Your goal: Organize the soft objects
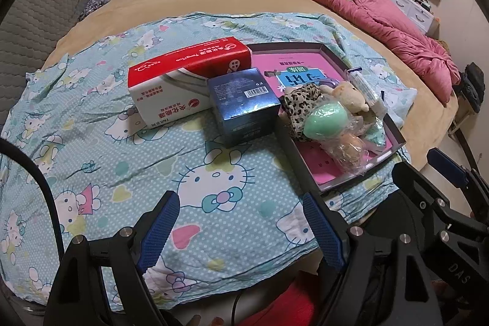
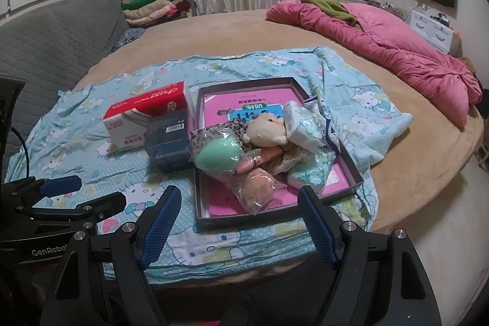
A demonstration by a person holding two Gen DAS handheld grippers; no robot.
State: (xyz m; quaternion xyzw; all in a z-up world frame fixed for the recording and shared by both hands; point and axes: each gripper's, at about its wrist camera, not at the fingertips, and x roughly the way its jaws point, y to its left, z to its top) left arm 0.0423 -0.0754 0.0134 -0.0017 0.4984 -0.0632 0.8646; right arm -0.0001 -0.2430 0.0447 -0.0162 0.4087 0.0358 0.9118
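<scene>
The soft objects sit heaped in the shallow tray (image 2: 354, 179) on the patterned cloth: a green sponge (image 2: 214, 156), a plush toy (image 2: 269, 127) and tissue packs (image 2: 308, 170) (some still bagged). From the right gripper (image 2: 238, 222), jaws wide and empty, the heap lies at twelve o'clock, just ahead. From the left gripper (image 1: 241, 228), equally wide and empty, it lies toward two o'clock, past the blue box (image 1: 244, 106), so the right hand is likely nearer.

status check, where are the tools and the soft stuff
Left tool and right tool open, empty. Soft items piled in shallow tray. Blue box beside tray, not blocking.
</scene>
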